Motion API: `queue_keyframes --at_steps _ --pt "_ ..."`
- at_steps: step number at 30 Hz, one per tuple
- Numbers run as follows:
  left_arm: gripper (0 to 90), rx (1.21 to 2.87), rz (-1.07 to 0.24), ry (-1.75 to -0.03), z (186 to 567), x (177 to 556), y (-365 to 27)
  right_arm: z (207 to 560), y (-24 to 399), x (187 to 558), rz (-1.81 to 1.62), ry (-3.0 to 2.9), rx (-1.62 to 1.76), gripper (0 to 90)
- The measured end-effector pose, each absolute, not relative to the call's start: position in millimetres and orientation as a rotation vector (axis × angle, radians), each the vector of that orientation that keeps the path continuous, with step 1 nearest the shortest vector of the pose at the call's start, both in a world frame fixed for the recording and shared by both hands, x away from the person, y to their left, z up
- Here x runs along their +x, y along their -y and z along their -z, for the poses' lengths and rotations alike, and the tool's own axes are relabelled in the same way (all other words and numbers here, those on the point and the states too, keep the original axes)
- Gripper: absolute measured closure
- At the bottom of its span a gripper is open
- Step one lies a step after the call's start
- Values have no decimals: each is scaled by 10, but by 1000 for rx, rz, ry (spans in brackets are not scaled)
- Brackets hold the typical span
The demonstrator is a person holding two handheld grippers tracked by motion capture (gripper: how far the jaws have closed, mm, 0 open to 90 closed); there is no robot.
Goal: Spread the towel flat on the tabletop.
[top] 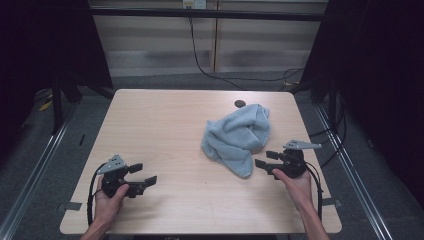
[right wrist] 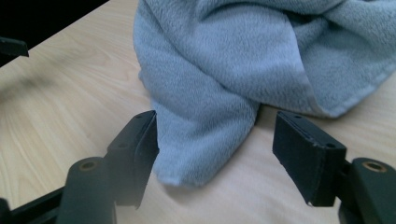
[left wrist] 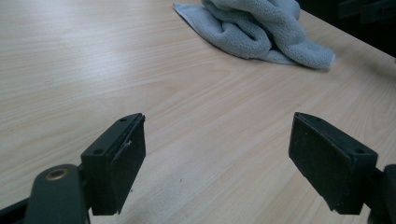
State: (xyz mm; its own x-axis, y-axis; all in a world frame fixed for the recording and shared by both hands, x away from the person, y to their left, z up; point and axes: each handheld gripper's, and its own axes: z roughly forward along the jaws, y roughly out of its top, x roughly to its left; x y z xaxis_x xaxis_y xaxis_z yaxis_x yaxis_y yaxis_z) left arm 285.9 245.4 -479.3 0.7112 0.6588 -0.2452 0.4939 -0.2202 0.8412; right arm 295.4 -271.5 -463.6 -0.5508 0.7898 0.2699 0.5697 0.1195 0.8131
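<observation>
A crumpled light blue-grey towel (top: 237, 137) lies right of the middle of the wooden table (top: 160, 125). My right gripper (top: 262, 158), held in a hand at the right, points at the towel's near corner. In the right gripper view that gripper (right wrist: 217, 144) is open and the towel's (right wrist: 224, 60) hanging corner lies on the table between the jaws, beside the left pad and apart from the right one. My left gripper (top: 146, 173) rests low at the front left, far from the towel. It stands open (left wrist: 217, 154) over bare wood, with the towel (left wrist: 261, 28) farther off.
A small dark round mark (top: 240, 104) sits on the table behind the towel. Black cables (top: 235, 77) run across the floor beyond the far edge. Metal rails (top: 350, 170) flank both sides of the table, with dark curtains beyond.
</observation>
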Motion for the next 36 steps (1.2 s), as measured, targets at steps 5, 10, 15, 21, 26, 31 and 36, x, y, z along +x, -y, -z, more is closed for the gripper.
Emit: queue_keyframes --at_steps 5,10,15,21,26,31,36 --pt "188 1871 -193 -911 4807 2887 -2474 4583 2648 3173 -1371 -2180 1331 243" --pt "187 1872 -197 -924 4829 2918 -2487 4550 2554 3462 -1363 -2196 1314 233" --pt "188 1882 -206 -939 4844 2940 -2490 4613 2454 3666 -1281 -2202 1322 255" --pt "194 1876 -213 -931 4826 2917 -2490 4802 2348 3861 -1269 -2244 1365 217" --pt "194 1887 -212 -910 4820 2898 -2470 5024 2163 3835 -1215 -2305 1314 288" --pt "196 1891 -210 -916 4827 2912 -2473 5088 2094 3756 -1131 -2294 1274 532" --pt "196 1891 -210 -911 4823 2904 -2462 5096 2064 3654 -1178 -2326 1259 670"
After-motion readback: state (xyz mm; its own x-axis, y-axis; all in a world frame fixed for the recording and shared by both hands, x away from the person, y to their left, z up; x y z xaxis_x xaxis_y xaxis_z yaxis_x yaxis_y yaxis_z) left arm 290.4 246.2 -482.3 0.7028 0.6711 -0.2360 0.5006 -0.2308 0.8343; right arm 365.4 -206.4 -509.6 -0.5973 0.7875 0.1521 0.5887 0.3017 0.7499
